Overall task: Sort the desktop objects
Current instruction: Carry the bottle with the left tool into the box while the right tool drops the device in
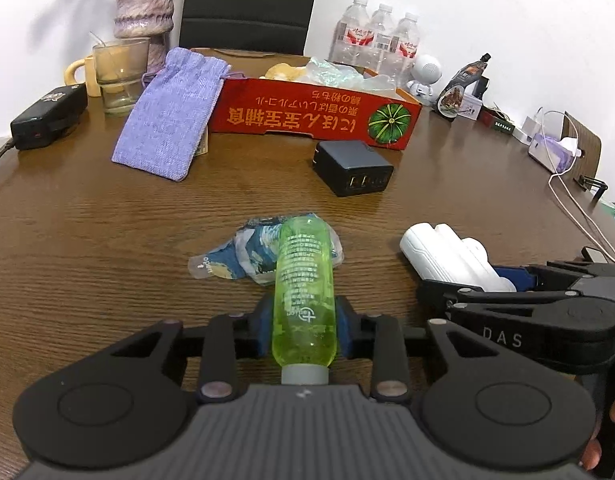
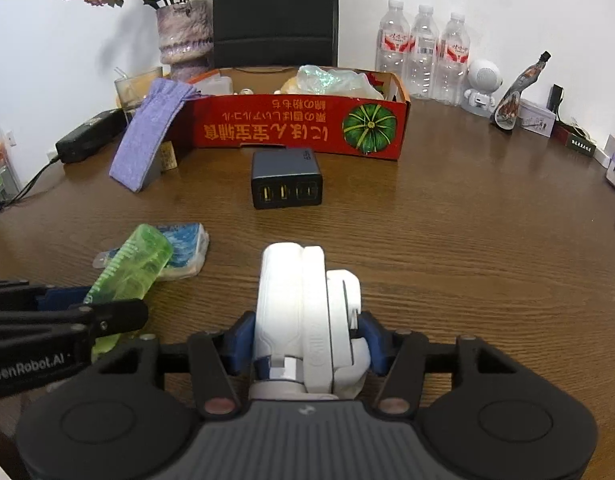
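Left gripper point(image 1: 303, 330) clamped on green bottle point(image 1: 303, 280), bottle above blue packet point(image 1: 247, 254) on wooden table point(image 1: 107, 220). Right gripper point(image 2: 305, 338) clamped on white device point(image 2: 303, 312), near black charger point(image 2: 285, 180).

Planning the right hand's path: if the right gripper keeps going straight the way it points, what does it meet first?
Probably the black USB charger, straight ahead of the right gripper and its white device; the red cardboard box sits behind. Depth is uncertain.

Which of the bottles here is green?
The small green bottle gripped in the left tongs. The three water bottles standing by the wall are clear, with red labels.
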The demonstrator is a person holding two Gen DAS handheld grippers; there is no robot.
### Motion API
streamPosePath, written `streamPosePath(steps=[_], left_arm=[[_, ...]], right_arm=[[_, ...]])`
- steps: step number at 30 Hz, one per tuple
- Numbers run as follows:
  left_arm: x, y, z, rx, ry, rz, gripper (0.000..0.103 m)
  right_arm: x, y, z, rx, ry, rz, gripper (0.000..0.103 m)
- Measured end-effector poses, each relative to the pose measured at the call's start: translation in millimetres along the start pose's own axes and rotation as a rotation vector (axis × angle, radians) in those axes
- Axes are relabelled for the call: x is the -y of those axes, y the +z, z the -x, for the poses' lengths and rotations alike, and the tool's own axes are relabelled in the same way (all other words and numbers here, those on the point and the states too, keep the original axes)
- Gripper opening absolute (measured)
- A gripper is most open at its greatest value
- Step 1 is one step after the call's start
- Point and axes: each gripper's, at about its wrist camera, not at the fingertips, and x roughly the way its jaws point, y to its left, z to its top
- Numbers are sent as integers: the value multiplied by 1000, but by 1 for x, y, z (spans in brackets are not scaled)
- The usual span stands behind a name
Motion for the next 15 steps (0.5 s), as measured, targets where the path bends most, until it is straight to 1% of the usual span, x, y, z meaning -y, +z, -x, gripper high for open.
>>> streamPosePath(steps=[4,6,8,11,13,15], left_arm=[[0,5,8,27,-18,-8,31],[-2,14,13,48,-36,3,31],[-7,31,16,67,-61,28,31],[-16,69,16,85,-102,43,31],[-22,105,14,120,-108,32,31],[-30,147,6,150,-96,26,31]], right_arm=[[7,4,8,21,62,-50,53],[10,8,13,38,86,-67,53],[12,19,21,69,98,-66,53],[18,46,28,112,123,-69,53],[24,79,26,153,132,-77,53],[31,113,23,197,140,-86,53]])
